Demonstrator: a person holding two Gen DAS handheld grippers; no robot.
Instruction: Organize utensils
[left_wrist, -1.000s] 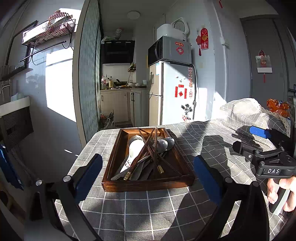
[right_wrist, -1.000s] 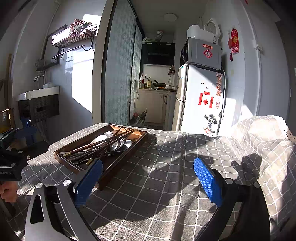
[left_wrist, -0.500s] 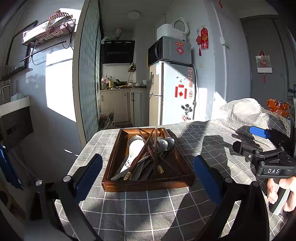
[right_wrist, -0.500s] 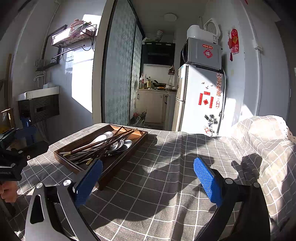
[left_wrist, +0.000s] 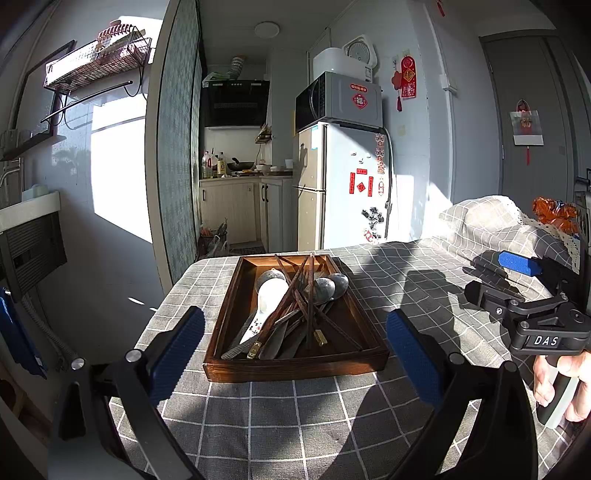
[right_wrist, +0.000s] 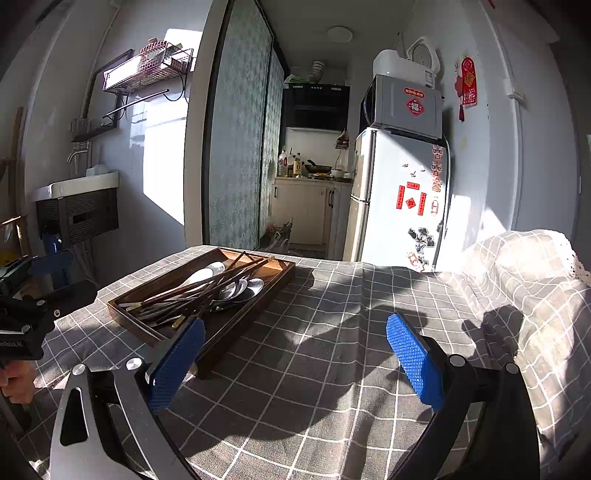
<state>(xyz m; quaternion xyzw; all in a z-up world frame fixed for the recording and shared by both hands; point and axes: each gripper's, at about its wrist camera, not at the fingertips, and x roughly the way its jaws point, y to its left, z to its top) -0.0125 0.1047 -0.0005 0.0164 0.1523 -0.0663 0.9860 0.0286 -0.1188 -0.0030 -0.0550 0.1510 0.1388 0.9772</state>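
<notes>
Both the left hand-held gripper (left_wrist: 295, 347) and right hand-held gripper (right_wrist: 295, 354) wide open, empty; crossed chopsticks (left_wrist: 295, 295) and spoons (left_wrist: 271, 291) heaped in tray (left_wrist: 295, 367) on worktop (left_wrist: 295, 424) — risk: grabbing one drags neighbours out.

The right gripper (right_wrist: 294, 360) is seen above the checked tablecloth (right_wrist: 332, 354) with its blue-padded fingers (right_wrist: 415, 363) spread wide and nothing between them. A wooden tray (right_wrist: 255, 306) is seen left of centre on the cloth, loaded with a loose pile of chopsticks (right_wrist: 207, 286), metal spoons (right_wrist: 243, 287) and a white spoon (right_wrist: 195, 277), the chopsticks lying crossed over the spoons. The left gripper (right_wrist: 33, 291) is visible at the left frame edge beside the tray, gripped from below by a hand (right_wrist: 16, 380); whether its fingers are apart cannot be told, and a refrigerator (right_wrist: 391, 206) with a microwave (right_wrist: 404, 105) on top is noted beyond the table.
</notes>
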